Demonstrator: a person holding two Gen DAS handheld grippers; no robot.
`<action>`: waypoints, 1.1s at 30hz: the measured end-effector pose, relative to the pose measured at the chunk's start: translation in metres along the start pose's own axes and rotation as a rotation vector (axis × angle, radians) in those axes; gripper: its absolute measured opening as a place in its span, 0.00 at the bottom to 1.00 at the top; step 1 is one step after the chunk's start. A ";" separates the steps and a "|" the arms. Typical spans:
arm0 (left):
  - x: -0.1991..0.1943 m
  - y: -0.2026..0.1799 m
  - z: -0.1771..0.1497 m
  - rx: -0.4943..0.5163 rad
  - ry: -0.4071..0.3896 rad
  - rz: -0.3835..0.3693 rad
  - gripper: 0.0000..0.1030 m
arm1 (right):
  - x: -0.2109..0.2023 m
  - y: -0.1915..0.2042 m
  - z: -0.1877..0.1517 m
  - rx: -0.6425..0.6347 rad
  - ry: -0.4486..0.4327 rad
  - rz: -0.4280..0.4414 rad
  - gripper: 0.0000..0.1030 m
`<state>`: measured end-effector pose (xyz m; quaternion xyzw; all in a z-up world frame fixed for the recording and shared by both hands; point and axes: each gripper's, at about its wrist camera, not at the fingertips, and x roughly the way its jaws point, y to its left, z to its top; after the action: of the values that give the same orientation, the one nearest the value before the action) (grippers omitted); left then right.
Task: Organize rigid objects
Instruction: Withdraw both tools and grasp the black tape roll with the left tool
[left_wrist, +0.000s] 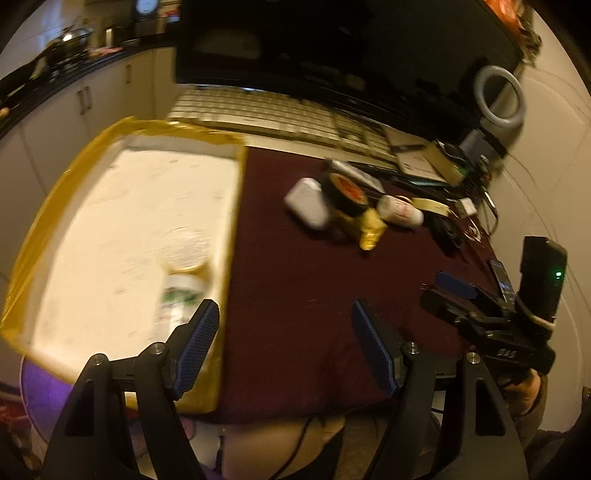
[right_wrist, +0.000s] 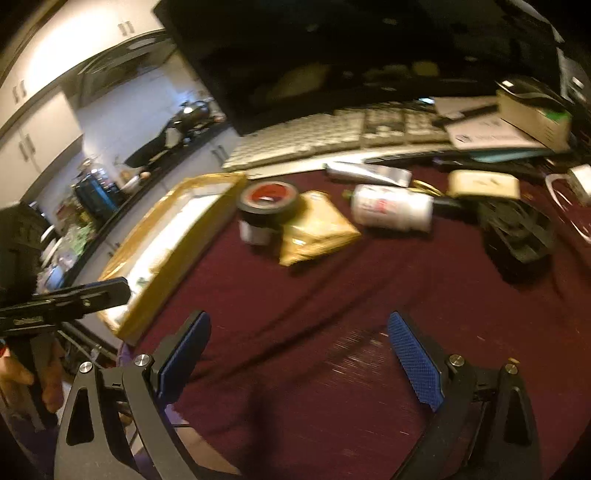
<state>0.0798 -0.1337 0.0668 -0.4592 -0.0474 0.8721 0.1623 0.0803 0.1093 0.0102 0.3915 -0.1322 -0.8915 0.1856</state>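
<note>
A yellow-rimmed white tray (left_wrist: 55, 206) lies at the left of the maroon cloth (left_wrist: 295, 314); inside it lie a white bottle with a green label (left_wrist: 177, 299) and a round white lid (left_wrist: 186, 247). My left gripper (left_wrist: 284, 343) is open and empty, its left finger over the tray's near right edge. On the cloth lie a white block (left_wrist: 306, 203), a black tape roll (right_wrist: 267, 201), a gold packet (right_wrist: 317, 229) and a white bottle with red print (right_wrist: 393, 208). My right gripper (right_wrist: 299, 354) is open and empty above the cloth, short of these items; it also shows in the left wrist view (left_wrist: 458, 291).
A white keyboard (right_wrist: 332, 136) and a dark monitor (right_wrist: 332, 55) stand behind the cloth. A black plastic part (right_wrist: 517, 229), a cream box (right_wrist: 484, 184), a silver tube (right_wrist: 369, 171), papers and cables lie at the back right. Kitchen cabinets (left_wrist: 74, 110) are at the left.
</note>
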 end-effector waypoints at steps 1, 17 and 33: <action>0.003 -0.006 0.003 0.013 0.001 -0.007 0.72 | -0.004 -0.009 -0.003 0.010 -0.001 -0.011 0.92; 0.078 -0.079 0.057 0.206 -0.003 0.106 0.72 | -0.049 -0.058 0.006 0.060 -0.116 -0.305 0.92; 0.106 -0.076 0.077 0.203 -0.041 0.141 0.60 | -0.048 -0.090 0.030 0.068 -0.087 -0.365 0.92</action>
<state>-0.0208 -0.0221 0.0457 -0.4245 0.0703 0.8909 0.1454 0.0678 0.2139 0.0267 0.3762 -0.0968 -0.9215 0.0016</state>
